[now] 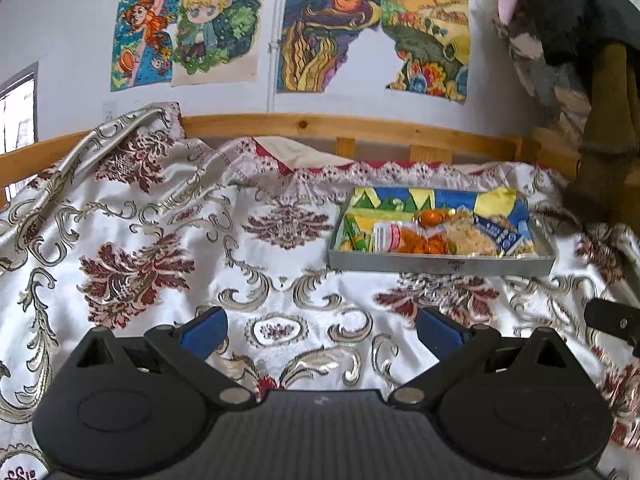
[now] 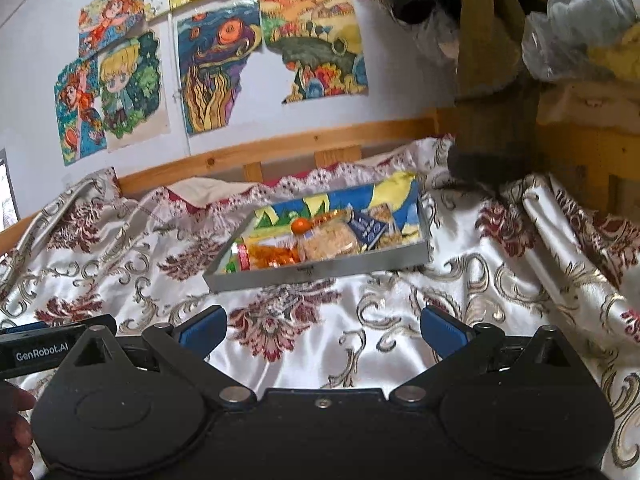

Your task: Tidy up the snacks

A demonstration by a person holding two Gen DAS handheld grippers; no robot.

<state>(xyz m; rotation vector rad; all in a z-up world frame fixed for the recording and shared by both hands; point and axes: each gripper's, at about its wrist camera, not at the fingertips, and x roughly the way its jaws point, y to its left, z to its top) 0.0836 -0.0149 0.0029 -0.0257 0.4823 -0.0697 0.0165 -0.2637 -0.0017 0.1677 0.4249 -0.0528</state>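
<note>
While both sets hang wide open and empty over the bed, I list: left tongs [image 1: 320, 330], right tongs [image 2: 322, 330], one tray [image 2: 320, 271] of snacks [image 2: 328, 242] ahead on the bedspread [image 1: 160, 220]. Risks, as I judge them: slippery, rumpled cloth under the tray lets it slide or tip when nudged; crowded packets may snag and spill together.

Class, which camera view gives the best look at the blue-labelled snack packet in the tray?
The right wrist view: the blue-labelled packet sits nearer the centre, its face clearer. The left wrist view shows it too, smaller and off right.
</note>
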